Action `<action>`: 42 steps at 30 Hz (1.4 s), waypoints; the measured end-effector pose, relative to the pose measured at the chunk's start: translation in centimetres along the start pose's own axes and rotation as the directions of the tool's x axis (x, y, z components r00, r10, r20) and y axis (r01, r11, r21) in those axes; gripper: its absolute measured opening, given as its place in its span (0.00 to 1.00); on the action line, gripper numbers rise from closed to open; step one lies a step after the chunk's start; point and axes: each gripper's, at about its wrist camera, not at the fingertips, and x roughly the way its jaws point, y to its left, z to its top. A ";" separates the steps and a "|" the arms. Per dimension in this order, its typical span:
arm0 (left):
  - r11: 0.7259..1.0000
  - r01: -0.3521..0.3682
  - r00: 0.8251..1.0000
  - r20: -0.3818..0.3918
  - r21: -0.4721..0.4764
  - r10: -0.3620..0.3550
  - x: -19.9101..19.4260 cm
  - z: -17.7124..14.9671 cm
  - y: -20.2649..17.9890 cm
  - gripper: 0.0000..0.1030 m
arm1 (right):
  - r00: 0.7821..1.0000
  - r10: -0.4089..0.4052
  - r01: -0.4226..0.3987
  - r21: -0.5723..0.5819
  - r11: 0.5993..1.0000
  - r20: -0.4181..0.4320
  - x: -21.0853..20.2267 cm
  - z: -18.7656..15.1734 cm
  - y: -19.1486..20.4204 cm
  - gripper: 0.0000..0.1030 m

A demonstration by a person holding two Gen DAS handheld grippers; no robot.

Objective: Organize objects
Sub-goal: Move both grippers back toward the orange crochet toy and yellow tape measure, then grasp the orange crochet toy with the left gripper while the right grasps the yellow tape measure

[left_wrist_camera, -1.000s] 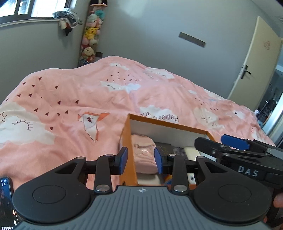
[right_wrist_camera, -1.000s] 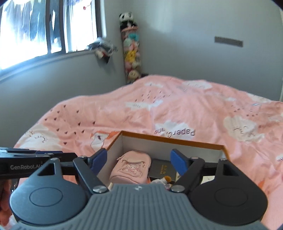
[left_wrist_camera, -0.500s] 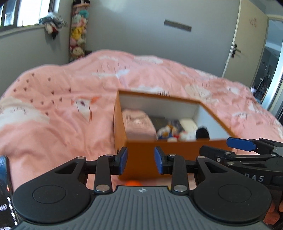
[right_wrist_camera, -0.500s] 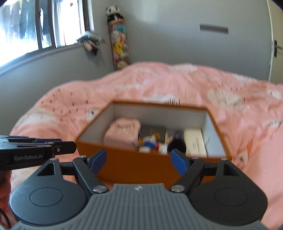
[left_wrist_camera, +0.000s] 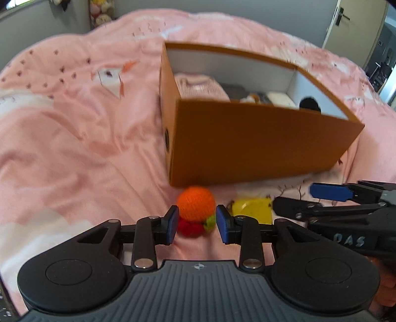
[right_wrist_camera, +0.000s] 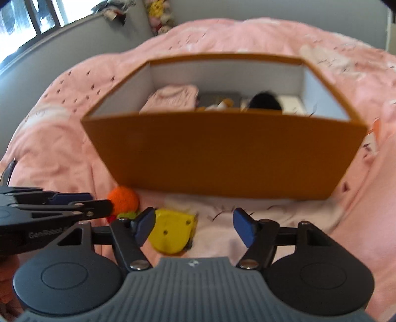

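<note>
An orange cardboard box (left_wrist_camera: pixel 259 143) stands on the pink bed; it also shows in the right wrist view (right_wrist_camera: pixel 222 153). Inside lie a pink pouch (right_wrist_camera: pixel 173 100), a black round thing (right_wrist_camera: pixel 264 102) and other small items. In front of the box lie an orange knitted ball with red and green parts (left_wrist_camera: pixel 196 204) and a flat yellow object (right_wrist_camera: pixel 170 231). My left gripper (left_wrist_camera: pixel 196 224) is open, with its pads either side of the knitted ball and apart from it. My right gripper (right_wrist_camera: pixel 194 228) is open above the bed, with the yellow object by its left finger.
The pink quilt (left_wrist_camera: pixel 74 123) covers the whole bed. A grey wall and a stack of plush toys (right_wrist_camera: pixel 158 14) stand at the far side. A door (left_wrist_camera: pixel 356 22) is at the far right. A phone edge shows at the lower left (left_wrist_camera: pixel 3 304).
Both grippers have pulled back from over the box and dropped low in front of it. The knitted ball and the yellow object have come into view. The left jaws have opened a little wider.
</note>
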 end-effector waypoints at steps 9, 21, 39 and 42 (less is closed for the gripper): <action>0.999 -0.040 0.999 -0.001 0.008 0.040 0.3 0.4 0.9 0.37 | 0.995 0.042 -0.048 -0.058 0.997 -0.096 2.7 -0.6 1.6 0.55; 1.000 -0.024 0.999 -0.028 0.010 0.025 1.1 0.4 1.1 0.39 | 0.990 0.014 -0.026 -0.082 0.996 -0.140 5.1 -0.8 2.8 0.57; 0.999 0.005 0.999 -0.042 0.034 -0.003 3.7 1.1 -0.1 0.54 | 0.992 -0.065 0.064 -0.014 0.998 -0.111 2.1 -0.7 -0.2 0.56; 1.000 0.006 0.999 -0.044 0.019 -0.006 4.2 1.0 0.0 0.53 | 0.992 -0.059 0.059 -0.012 0.998 -0.113 2.2 -1.2 -0.3 0.56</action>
